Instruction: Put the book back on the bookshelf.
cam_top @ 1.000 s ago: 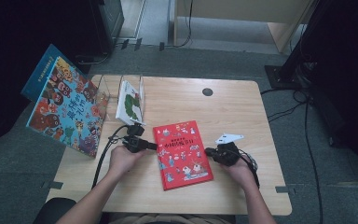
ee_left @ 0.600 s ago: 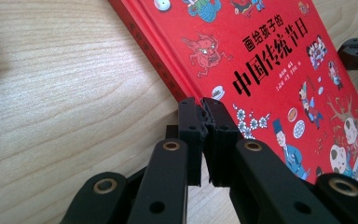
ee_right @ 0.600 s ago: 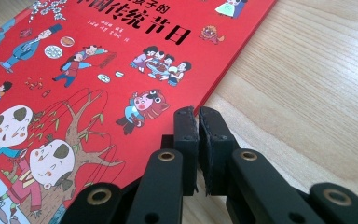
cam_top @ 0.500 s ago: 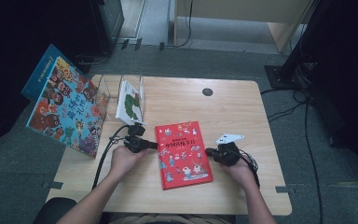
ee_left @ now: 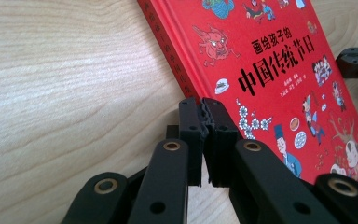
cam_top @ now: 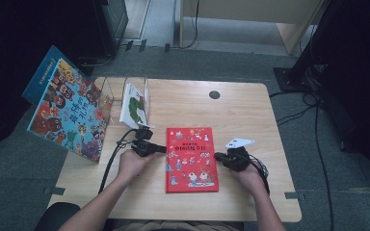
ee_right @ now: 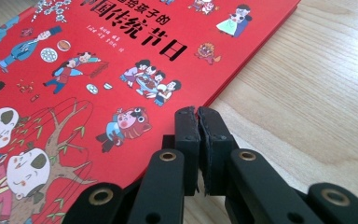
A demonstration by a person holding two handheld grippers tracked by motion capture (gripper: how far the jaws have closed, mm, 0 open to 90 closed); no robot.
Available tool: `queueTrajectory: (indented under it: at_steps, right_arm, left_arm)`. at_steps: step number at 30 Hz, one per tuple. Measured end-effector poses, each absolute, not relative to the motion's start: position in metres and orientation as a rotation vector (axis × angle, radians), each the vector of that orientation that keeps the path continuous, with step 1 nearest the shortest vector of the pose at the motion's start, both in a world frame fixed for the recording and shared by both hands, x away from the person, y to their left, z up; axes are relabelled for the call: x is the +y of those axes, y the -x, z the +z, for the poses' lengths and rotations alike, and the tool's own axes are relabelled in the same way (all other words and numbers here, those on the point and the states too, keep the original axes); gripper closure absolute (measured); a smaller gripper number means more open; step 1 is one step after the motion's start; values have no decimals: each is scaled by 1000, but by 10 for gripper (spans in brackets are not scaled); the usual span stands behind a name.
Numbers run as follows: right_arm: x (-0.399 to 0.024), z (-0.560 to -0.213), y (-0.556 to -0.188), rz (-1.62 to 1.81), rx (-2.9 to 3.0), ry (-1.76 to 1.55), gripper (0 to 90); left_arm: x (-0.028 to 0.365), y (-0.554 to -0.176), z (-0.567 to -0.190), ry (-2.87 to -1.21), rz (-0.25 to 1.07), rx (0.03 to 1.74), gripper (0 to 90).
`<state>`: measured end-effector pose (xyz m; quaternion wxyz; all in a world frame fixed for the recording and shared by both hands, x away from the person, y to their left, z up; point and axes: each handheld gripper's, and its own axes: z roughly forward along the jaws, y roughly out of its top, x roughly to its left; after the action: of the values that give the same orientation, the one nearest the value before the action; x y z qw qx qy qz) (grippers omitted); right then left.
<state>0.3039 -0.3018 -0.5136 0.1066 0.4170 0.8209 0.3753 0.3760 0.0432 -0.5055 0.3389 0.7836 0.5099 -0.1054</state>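
**Two closed grippers flank one red book**

One red book (cam_top: 191,159) lies flat on the table (cam_top: 250,115). The left gripper (cam_top: 161,148) and right gripper (cam_top: 218,156) sit at its side edges, jaws pressed together, holding nothing. Three more books stand at the table's left; their titles are illegible.

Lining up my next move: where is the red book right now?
In the high view the red book lies flat on the table, near its front edge, between the left gripper at its left edge and the right gripper at its right edge.
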Motion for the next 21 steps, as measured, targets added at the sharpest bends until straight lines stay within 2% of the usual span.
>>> queueTrajectory:
  at_steps: [16,21]
  right_arm:
    - [-303,-508,-302,1122,2369,-1240,795]
    - [-301,-507,-299,1131,2366,-1227,721]
  left_arm:
    - [41,-369,-494,-2083,-251,1270,822]
    - [44,-363,-492,-2059,-269,1282,807]
